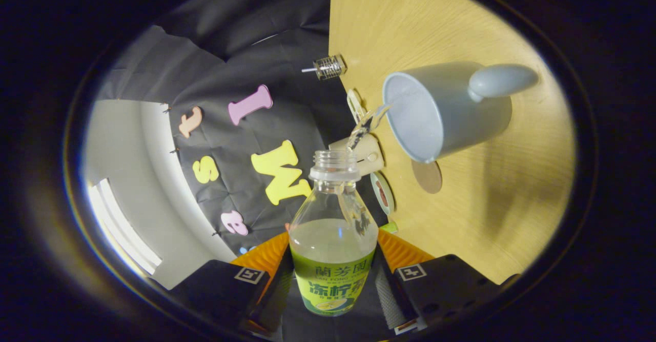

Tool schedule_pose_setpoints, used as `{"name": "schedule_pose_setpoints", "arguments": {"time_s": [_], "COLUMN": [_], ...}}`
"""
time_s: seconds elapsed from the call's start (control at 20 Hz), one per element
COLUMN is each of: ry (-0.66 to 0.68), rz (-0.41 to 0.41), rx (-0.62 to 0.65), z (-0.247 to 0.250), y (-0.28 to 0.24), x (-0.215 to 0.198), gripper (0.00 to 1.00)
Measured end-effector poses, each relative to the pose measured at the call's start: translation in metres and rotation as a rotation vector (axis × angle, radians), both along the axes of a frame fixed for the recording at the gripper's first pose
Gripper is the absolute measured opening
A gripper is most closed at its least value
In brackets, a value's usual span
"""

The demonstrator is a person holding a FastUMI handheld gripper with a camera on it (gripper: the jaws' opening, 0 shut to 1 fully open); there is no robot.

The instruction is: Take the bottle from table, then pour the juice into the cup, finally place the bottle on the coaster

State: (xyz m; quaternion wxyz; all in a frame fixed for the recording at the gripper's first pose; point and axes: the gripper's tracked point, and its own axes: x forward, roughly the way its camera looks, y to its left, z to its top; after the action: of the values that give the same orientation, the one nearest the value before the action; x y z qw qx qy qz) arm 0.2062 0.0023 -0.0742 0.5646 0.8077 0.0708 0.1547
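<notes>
Your fingers [333, 280] pinch the bottle [332, 249], tipped, mouth just short of the cup [441, 108] rim at 1 o'clock; juice [361, 132] bridges the gap. Coaster [427, 176] lies beside the cup. Small items crowd the surface [487, 203] edge near the mouth.

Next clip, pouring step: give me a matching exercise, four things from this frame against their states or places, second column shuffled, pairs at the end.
Things:
1. bottle
2. cup
3. coaster
4. gripper

States or places:
A. bare on the table, beside the cup
B. tilted, open neck, stream leaving its mouth
C. catching the stream at its rim
D. jaws closed on the bottle's labelled body

Pairs: 1-B, 2-C, 3-A, 4-D
</notes>
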Motion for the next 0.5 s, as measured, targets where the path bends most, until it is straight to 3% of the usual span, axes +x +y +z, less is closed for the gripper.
{"name": "schedule_pose_setpoints", "arguments": {"time_s": [0.5], "ry": [-0.009], "rz": [0.019], "rx": [0.059], "z": [0.0080], "y": [0.0028], "x": [0.0032], "gripper": [0.78]}}
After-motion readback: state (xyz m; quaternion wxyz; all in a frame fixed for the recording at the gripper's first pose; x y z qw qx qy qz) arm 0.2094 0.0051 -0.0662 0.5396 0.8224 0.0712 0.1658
